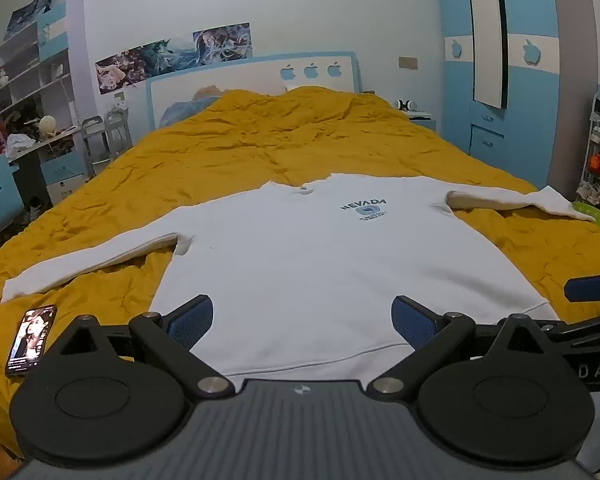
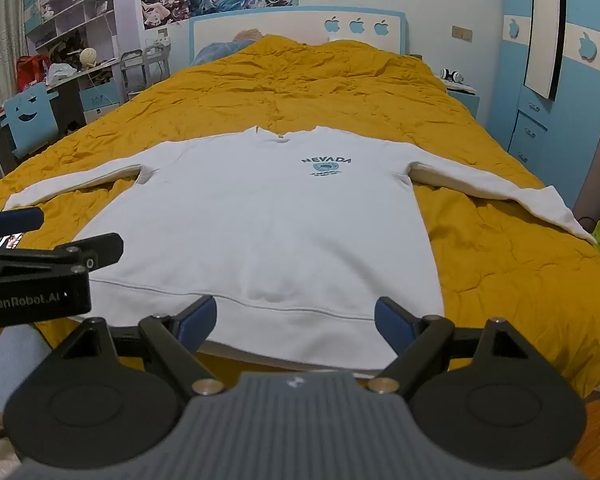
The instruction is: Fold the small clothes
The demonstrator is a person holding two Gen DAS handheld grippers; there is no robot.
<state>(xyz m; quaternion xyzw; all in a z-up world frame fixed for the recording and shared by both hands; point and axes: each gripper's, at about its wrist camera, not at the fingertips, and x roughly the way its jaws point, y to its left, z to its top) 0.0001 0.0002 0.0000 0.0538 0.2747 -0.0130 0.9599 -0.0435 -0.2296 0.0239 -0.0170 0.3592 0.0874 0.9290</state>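
- No fold made yet, judging by how it lies; the white sweatshirt (image 1: 300, 256) is spread flat, front up, both sleeves stretched out to the sides; every fold is left to do
- The sweatshirt lies on the mustard quilt (image 1: 260, 140) of the bed, hem at the near edge, collar toward the headboard
- Left tongs (image 1: 302, 320) gape wide and hold nothing; they hover over the hem's left half
- Right tongs (image 2: 296, 322) likewise wide and empty; hem just ahead of them, toward the right corner
- A phone (image 1: 31, 340) rests on the quilt left of the hem, below the left sleeve
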